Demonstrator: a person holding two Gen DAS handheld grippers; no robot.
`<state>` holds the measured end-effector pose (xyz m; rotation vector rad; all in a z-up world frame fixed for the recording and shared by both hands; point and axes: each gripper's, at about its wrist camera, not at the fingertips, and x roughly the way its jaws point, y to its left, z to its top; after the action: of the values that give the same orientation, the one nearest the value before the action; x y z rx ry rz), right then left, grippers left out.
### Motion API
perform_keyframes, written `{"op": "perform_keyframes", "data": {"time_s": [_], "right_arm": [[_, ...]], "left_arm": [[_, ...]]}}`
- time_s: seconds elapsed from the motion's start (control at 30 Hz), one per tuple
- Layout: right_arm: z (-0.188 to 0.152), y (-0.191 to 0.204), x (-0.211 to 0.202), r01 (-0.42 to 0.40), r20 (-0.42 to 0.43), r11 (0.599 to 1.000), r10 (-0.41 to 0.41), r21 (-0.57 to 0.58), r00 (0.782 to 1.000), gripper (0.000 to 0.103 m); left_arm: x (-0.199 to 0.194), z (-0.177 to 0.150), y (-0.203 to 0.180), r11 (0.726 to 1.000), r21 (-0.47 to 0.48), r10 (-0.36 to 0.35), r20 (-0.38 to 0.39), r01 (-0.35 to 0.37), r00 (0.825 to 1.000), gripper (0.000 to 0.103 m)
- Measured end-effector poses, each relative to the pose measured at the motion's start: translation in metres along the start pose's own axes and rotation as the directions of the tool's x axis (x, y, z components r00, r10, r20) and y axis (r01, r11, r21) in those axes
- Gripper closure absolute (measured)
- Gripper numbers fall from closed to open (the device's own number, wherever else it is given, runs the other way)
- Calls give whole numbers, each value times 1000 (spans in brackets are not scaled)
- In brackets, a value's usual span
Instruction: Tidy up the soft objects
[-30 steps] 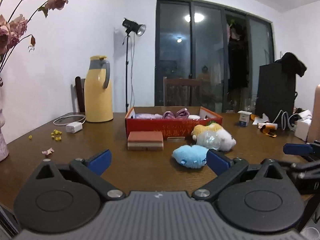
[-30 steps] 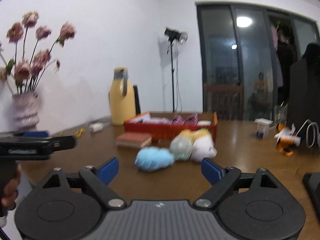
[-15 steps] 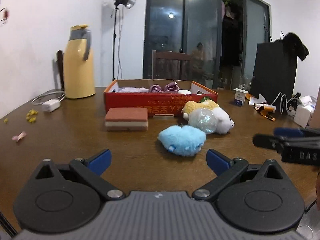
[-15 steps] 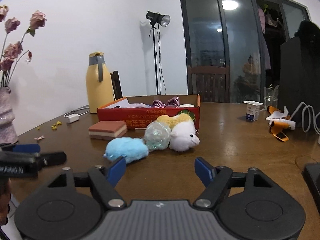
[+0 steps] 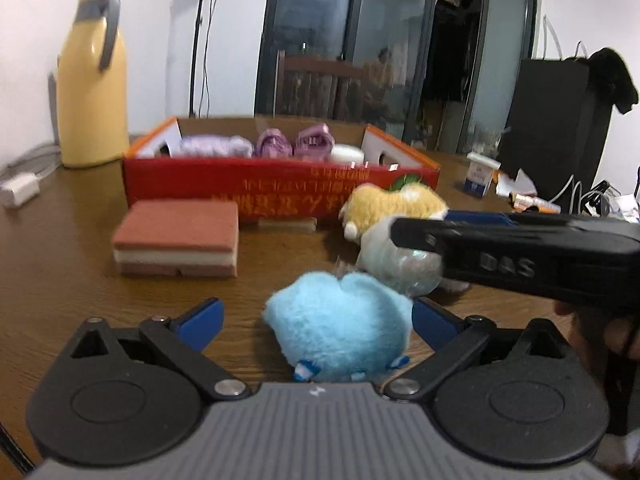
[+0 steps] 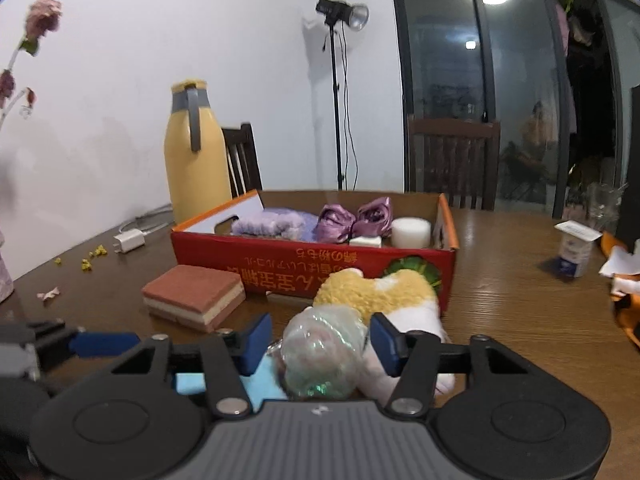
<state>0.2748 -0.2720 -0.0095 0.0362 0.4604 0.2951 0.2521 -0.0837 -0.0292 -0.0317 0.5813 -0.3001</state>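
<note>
On the table (image 6: 520,304) we find the job partly done, and we take it from the biggest piece down; the red box (image 6: 304,258) stands open at the middle, just before the yellow flask (image 6: 194,152), and already holds a purple fluffy bundle (image 6: 268,224), two shiny purple bows (image 6: 352,218), a white roll (image 6: 412,230) and a small white block (image 6: 366,241); those we count as sorted. Outside the box four soft things are left; the layered sponge (image 6: 192,300) lies just beside the box front, untouched; the yellow-and-white plush (image 6: 380,292) lies against the box's near corner; the blue plush (image 5: 340,324) lies nearest us, and the clear squishy ball (image 6: 324,354) rests touching both plushes. Our left gripper (image 5: 316,316) stands spread wide with the blue plush between its fingers; the far pad seems to brush the fur while the other stands apart, so we judge it not yet gripped. Our right gripper (image 6: 318,340) has just been closing around the ball; the ball fills the gap, yet we cannot tell for sure that the pads press it, and it has not left the table. By our reckoning roughly half remains: ball and blue plush next, then the other plush and the sponge.
</note>
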Motion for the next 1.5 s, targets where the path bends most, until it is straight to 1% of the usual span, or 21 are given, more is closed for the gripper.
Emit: {"op": "perform_keyframes", "data": {"time_s": [0.03,0.07,0.1,0.13,0.2,0.27,0.37,0.5,0.57,0.6,0.63,0.73,0.87,0.9,1.0,1.07,1.2,1.3,1.43,1.47,1.5], "right_arm": [[0,0,8,2,-19,1000,-2,0,1000,61],[-1,0,13,-1,-34,1000,1,2,999,71],[-2,-1,16,-12,-39,1000,12,10,999,75],[-4,-2,16,-22,-36,1000,23,21,999,80],[-6,-3,11,-26,-29,999,26,27,999,84],[-6,-5,-2,-25,-10,999,25,43,1000,90],[-10,-7,-30,-38,7,997,37,66,999,90],[-28,0,-67,-127,-3,984,129,127,992,90],[-39,9,-81,-131,-13,984,134,121,991,90],[-44,13,-86,-133,-23,984,137,121,990,90],[-50,17,-90,-137,-37,983,142,125,989,90],[-66,30,-102,-121,-59,987,127,102,990,83],[-74,43,-123,-128,-52,991,131,49,990,80],[-74,43,-131,-133,-40,990,135,49,990,76],[-73,41,-148,-127,-5,990,127,59,992,74],[-71,37,-158,-113,18,992,112,61,994,73],[-71,26,-168,-92,39,992,89,91,995,73],[-75,20,-164,-111,24,986,109,124,994,73],[-83,16,-145,-142,8,974,142,176,990,73],[-84,13,-139,-145,7,969,146,202,989,73],[-84,8,-132,-154,4,961,158,232,988,71]], "left_arm": [[4,0,3,1000,-19,-4,-14,4,1000,7],[7,0,5,999,-40,-13,-26,12,1000,17],[8,0,10,996,-72,-48,-34,46,998,31],[7,0,13,992,-96,-81,-35,78,996,38],[1,-1,15,991,-108,-87,-37,83,995,41],[-7,-3,17,992,-106,-71,-31,67,997,42],[-25,-8,25,990,-130,-56,-34,52,998,43],[-49,-19,32,989,-143,-27,-31,23,999,42],[-60,-25,34,989,-147,-1,-26,-3,1000,38],[-66,-28,34,989,-147,16,-24,-19,1000,31],[-72,-31,35,988,-146,43,-23,-46,999,28],[-88,-36,38,984,-151,94,-17,-96,995,26],[-115,-37,38,979,-176,111,32,-103,993,26],[-121,-35,35,979,-179,109,51,-98,993,26],[-134,-30,25,981,-183,83,96,-64,992,28],[-135,-28,16,984,-173,46,102,-28,994,32],[-129,-36,3,983,-175,-46,52,54,998,37],[-119,-49,-5,973,-189,-135,6,134,991,38],[-103,-58,-9,954,-231,-198,-12,190,980,40],[-99,-59,-8,949,-246,-207,-18,196,978,46],[-93,-59,-7,942,-265,-221,-31,205,975,56]]}}
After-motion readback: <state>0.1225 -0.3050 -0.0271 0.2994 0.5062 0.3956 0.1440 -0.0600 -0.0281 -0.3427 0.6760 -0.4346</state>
